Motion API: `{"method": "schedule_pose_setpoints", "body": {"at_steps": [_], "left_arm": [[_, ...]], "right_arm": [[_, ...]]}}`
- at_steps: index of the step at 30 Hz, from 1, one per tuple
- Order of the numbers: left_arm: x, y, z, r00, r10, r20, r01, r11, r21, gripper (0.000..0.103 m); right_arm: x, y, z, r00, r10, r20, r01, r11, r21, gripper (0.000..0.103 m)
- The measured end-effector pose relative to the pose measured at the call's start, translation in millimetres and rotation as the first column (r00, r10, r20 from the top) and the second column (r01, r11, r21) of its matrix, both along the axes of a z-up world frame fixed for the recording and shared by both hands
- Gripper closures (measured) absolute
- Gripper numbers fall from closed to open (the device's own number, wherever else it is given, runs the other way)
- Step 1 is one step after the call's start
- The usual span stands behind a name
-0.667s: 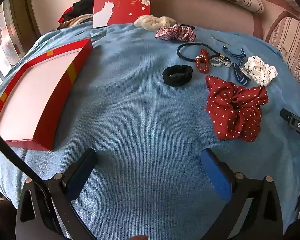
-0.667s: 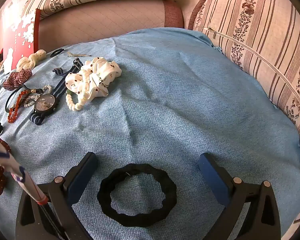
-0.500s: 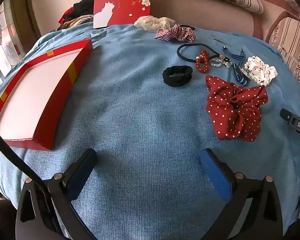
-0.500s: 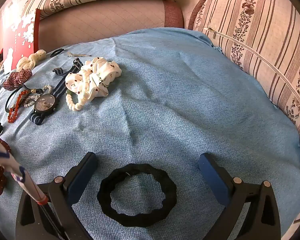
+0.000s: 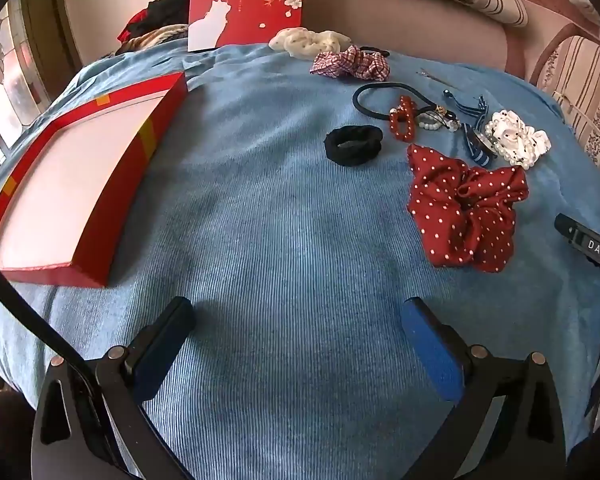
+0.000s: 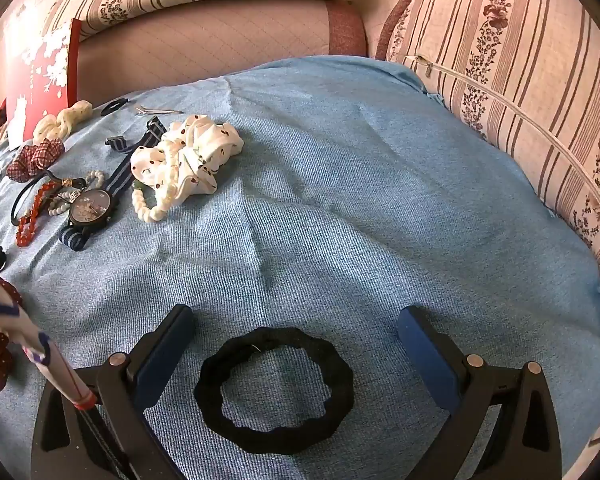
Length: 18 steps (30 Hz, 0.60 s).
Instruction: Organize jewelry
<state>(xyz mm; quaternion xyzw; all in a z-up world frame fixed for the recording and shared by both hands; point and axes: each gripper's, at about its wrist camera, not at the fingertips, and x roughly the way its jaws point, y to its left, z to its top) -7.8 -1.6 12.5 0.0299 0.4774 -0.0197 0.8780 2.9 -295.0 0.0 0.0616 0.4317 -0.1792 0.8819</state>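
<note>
We find nothing changed from the pictures a moment earlier: both tongs sit where they were and no piece has shifted, so the sorting has not begun.

In the right wrist view, the right tongs (image 6: 294, 334) stand spread wide over the blue blanket (image 6: 380, 200), pinching nothing. A black hair ring (image 6: 274, 390) lies flat between the two fingers at the bottom of the frame, touching neither. To us this looks like the piece lined up for a first grasp.

In the left wrist view, the left tongs (image 5: 296, 326) are also spread wide and empty, with only blanket between them. The red box (image 5: 112, 216) lies open at the left of the frame, nothing in it. The rest of the jewelry is clustered at upper right: a black scrunchie (image 5: 354, 145), a red dotted scrunchie (image 5: 464, 212), a red bead bracelet (image 5: 401, 122), a watch (image 5: 480, 145) and a white scrunchie (image 5: 516, 140).

We judge the whole task still ahead, the box being the likely destination.
</note>
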Motion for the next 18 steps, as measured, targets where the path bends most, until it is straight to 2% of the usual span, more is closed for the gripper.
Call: {"method": "schedule_pose_setpoints", "body": {"at_steps": [3, 7, 10, 13, 18], "left_arm": [[-6.1, 2.4, 3.5, 1.000, 0.011, -0.027, -0.011, 1.000, -0.010, 0.000], [-22.8, 12.3, 9.0, 0.998, 0.038, -0.047, -0.041, 0.997, -0.064, 0.000], [-35.6, 18.0, 17.8, 0.999, 0.045, -0.026, -0.048, 0.995, -0.090, 0.000], [-44.9, 16.6, 31.8, 0.999, 0.038, 0.016, -0.036, 0.996, -0.087, 0.000], [-60.8, 16.0, 53.0, 0.998, 0.008, 0.069, 0.000, 0.994, -0.107, 0.000]], "right_arm": [[-3.9, -3.9, 2.8, 1.000, 0.015, -0.004, -0.015, 0.999, 0.031, 0.000], [-8.3, -8.9, 5.4, 0.995, 0.096, -0.033, -0.092, 0.990, 0.104, 0.000], [-20.8, -7.9, 6.1, 0.993, 0.108, -0.041, -0.100, 0.983, 0.154, 0.000], [-21.5, 3.8, 6.7, 0.980, 0.162, -0.117, -0.150, 0.984, 0.100, 0.000], [-38.1, 9.1, 17.0, 0.983, 0.127, -0.133, -0.115, 0.989, 0.096, 0.003]]}}
